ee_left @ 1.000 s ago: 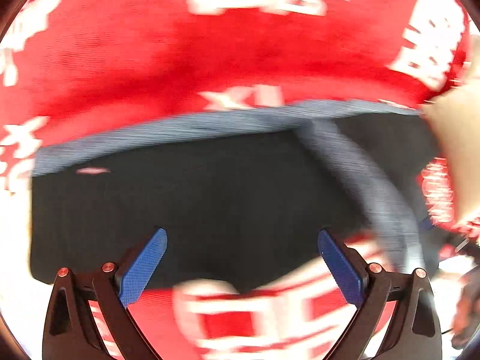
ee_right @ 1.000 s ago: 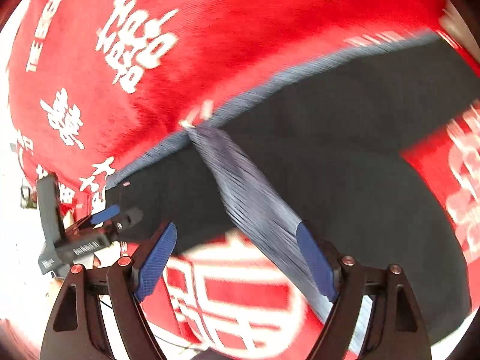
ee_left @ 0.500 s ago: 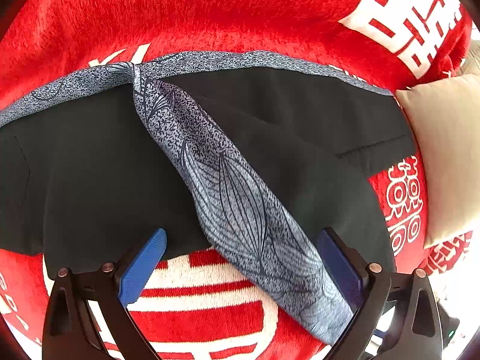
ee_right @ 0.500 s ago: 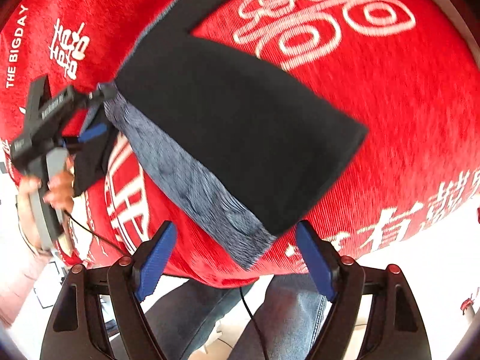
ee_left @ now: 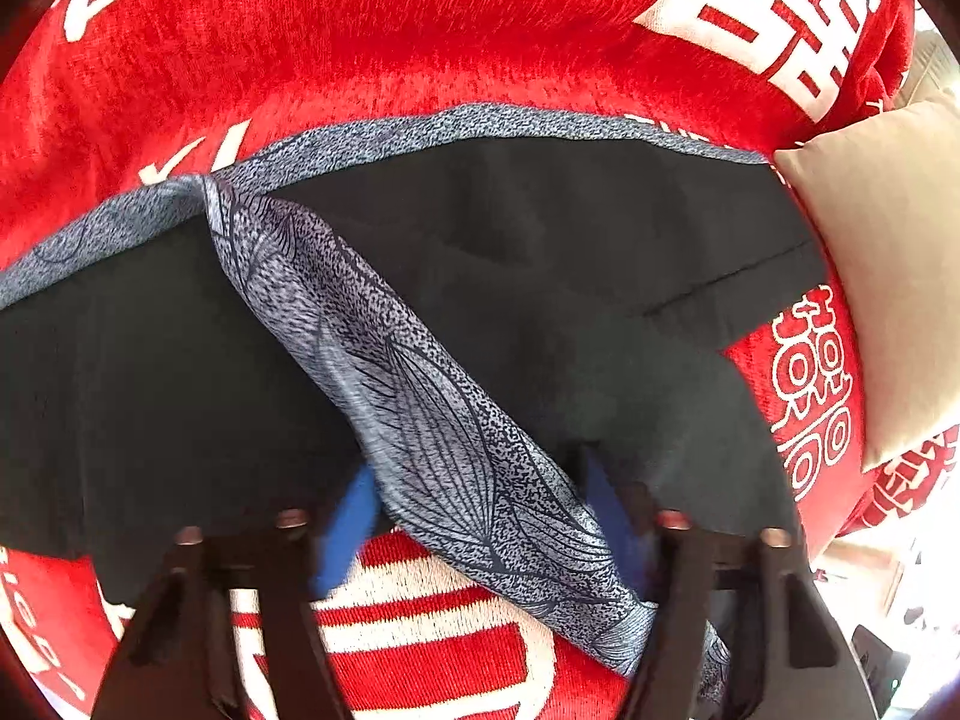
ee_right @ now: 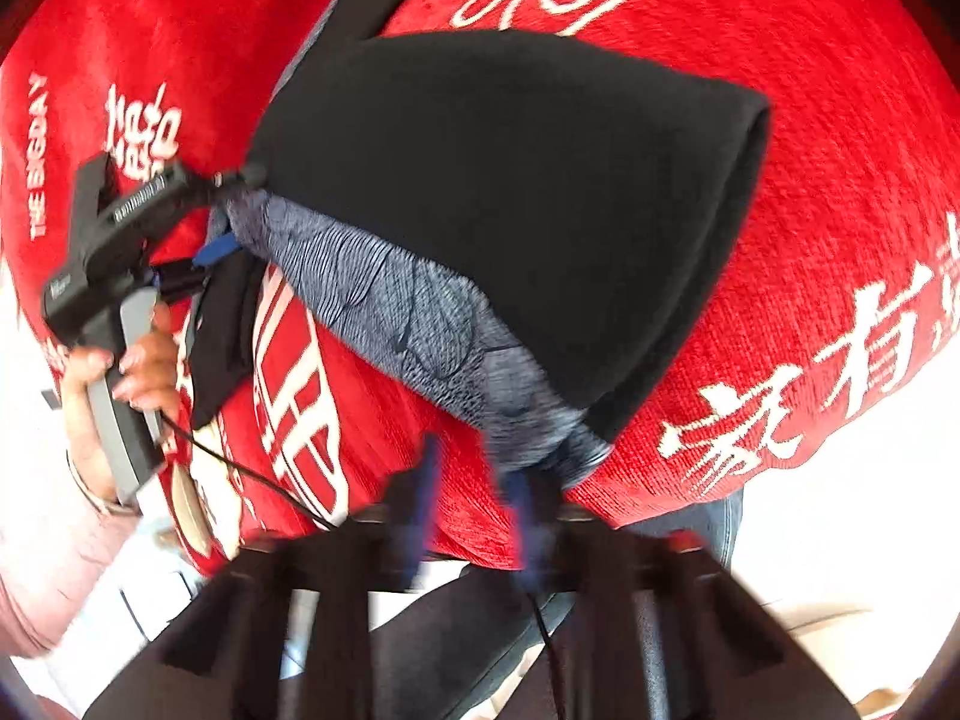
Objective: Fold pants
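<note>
Black pants with a grey leaf-patterned side band lie on a red blanket. My left gripper points down at the near edge. Its jaws are closing, the band is between the blue pads and touches both. The right wrist view shows the cloth puckered at that left gripper. There the pants lie folded in a black wedge, with the band running to its near corner. My right gripper is blurred and closing on that corner.
A beige cushion lies at the blanket's right edge. A person's hand holds the left gripper's handle, and a cable trails from it. Jeans-clad legs stand just past the blanket's near edge.
Both grippers moved to the pants' near edge, then held there. The left jaws narrowed onto the grey band. The right jaws came together at the band's end, and the cloth there bunched.
</note>
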Action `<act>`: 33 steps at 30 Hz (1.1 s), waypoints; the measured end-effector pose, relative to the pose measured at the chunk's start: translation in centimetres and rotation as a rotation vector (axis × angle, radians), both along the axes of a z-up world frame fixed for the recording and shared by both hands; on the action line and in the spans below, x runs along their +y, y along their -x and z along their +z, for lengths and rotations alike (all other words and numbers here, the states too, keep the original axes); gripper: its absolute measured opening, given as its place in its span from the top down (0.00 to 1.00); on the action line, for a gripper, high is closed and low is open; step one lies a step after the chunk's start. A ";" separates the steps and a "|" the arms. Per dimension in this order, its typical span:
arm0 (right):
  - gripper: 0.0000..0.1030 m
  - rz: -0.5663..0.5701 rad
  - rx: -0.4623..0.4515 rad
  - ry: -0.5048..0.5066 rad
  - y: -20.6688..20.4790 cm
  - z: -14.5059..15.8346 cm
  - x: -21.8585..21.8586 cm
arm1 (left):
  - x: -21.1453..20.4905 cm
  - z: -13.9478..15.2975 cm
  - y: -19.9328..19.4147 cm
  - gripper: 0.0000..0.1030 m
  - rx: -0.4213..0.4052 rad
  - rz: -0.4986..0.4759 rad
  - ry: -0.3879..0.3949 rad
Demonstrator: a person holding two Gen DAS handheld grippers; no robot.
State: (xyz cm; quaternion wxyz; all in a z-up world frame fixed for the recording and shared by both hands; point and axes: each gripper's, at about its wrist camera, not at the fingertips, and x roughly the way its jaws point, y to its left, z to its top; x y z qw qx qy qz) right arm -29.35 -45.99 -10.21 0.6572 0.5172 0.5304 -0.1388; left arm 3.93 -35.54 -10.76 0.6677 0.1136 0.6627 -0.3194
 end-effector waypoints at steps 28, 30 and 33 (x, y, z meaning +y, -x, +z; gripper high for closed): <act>0.97 0.123 -0.272 0.252 -17.3 14.5 -23.6 | -5.1 4.3 -9.6 0.76 0.061 0.237 0.157; 0.97 0.143 -0.246 0.284 -19.3 13.7 -25.8 | -6.3 3.4 -10.6 0.76 0.052 0.247 0.141; 0.97 0.171 -0.189 0.298 -22.1 11.2 -28.6 | -7.7 2.2 -11.6 0.76 0.030 0.253 0.122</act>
